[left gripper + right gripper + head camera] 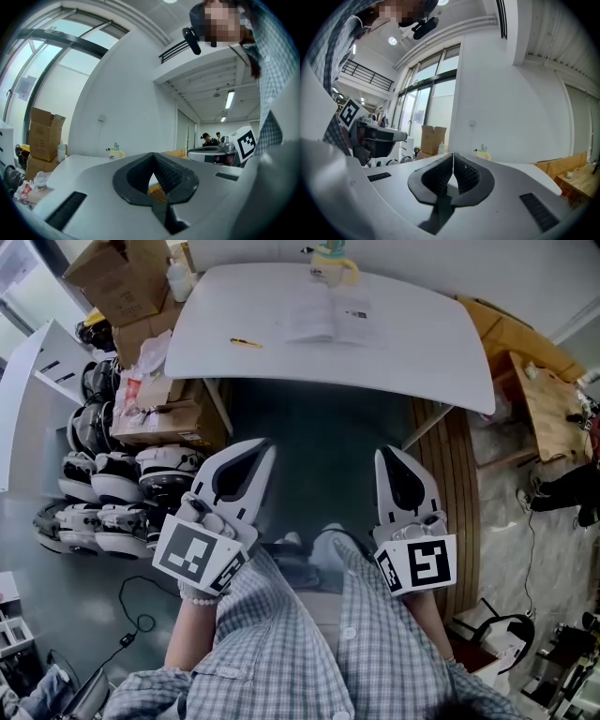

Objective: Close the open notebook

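An open notebook (330,319) lies flat on the far part of a white table (412,357) in the head view. Both grippers hang well short of the table, over the grey floor, pointing level at it. My left gripper (265,448) is shut with nothing in it, its jaw tips touching in the left gripper view (152,157). My right gripper (385,452) is also shut and empty, tips together in the right gripper view (453,156). The notebook is hidden behind the jaws in both gripper views.
A yellow-handled cup (332,266) stands at the table's far edge, a yellow pen (246,343) lies left of the notebook. Cardboard boxes (122,282) and several helmets (103,479) crowd the left. Wooden furniture (539,381) stands right. People sit far off (209,138).
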Available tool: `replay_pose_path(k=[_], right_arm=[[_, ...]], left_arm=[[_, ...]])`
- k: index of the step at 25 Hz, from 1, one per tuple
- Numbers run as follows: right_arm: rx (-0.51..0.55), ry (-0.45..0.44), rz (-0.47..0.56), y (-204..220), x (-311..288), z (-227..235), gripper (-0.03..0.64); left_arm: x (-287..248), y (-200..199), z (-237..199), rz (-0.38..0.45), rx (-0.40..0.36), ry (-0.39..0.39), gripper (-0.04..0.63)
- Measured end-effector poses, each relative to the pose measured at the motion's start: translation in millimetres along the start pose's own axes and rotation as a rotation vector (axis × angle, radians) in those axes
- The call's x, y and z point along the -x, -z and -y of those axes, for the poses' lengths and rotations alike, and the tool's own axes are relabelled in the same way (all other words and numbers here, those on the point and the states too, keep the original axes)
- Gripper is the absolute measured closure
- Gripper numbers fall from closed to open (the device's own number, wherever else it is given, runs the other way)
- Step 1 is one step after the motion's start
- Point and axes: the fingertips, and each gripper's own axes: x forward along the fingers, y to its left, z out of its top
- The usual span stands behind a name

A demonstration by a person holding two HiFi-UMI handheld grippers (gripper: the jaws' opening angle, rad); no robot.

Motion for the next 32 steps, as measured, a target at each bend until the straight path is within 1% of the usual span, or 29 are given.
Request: replay_pose_path(k=[8,11,19,32], right_arm=[[0.014,0.023,-0.011,2.8,6.1,2.5,0.597],[-0.012,0.023,-0.001,3.4,4.4,6.3,0.597],[0.001,-0.007,0.002,4.0,-13.3,16.4,0.597],[0.005,-0.074,-0.002,7.4,-60.9,59.3,0.597]], left_arm=[[2.8,3.8,-1.5,-0.004,0.011,-0.001,0.588],[0.6,6.0,-0.7,-0.009,0.013,-0.001,0.588],[-15.9,3.8,-7.2,-0.008,0.008,-0.024,0.588],[-72.2,-1.4,-21.1,-0.010,0.008,-0.073,0.588]])
